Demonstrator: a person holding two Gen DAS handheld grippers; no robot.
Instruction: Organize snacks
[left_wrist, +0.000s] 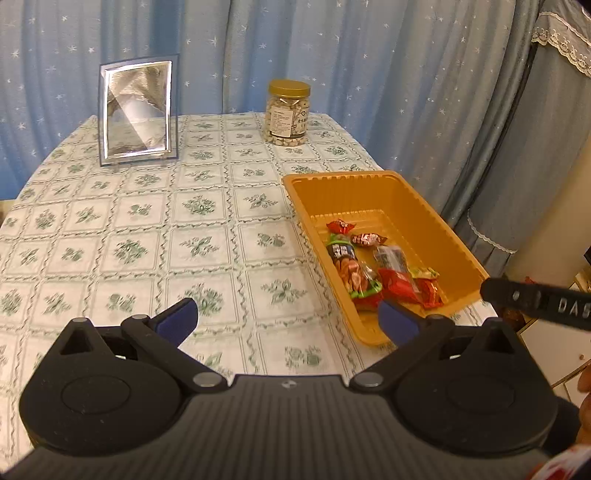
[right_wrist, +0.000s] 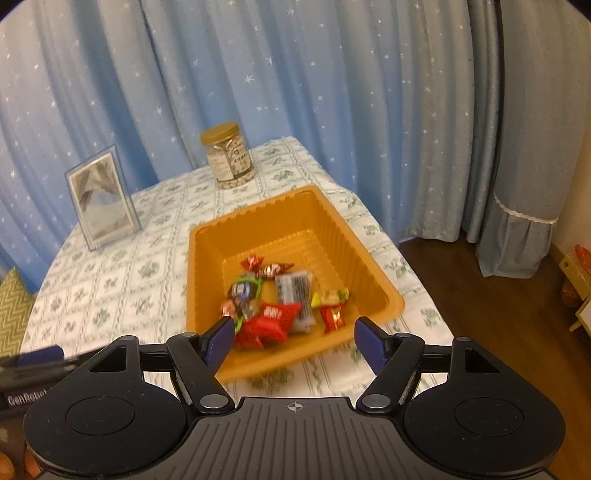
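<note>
An orange plastic tray (left_wrist: 424, 206) stands on the table's right side and holds several wrapped snacks (left_wrist: 384, 266). It also shows in the right wrist view (right_wrist: 207, 280), with the snacks (right_wrist: 284, 295) in its near half. My left gripper (left_wrist: 288, 317) is open and empty, above the tablecloth just left of the tray's near corner. My right gripper (right_wrist: 295, 343) is open and empty, held above the tray's near rim. Part of the right gripper (left_wrist: 539, 301) shows at the right edge of the left wrist view.
A jar of nuts with a gold lid (left_wrist: 288, 112) stands at the table's far edge, and a silver photo frame (left_wrist: 136, 110) at the far left. Both show in the right wrist view, the jar (right_wrist: 229, 157) and the frame (right_wrist: 101, 195). Blue curtains hang behind. Wooden floor (right_wrist: 498, 314) lies right of the table.
</note>
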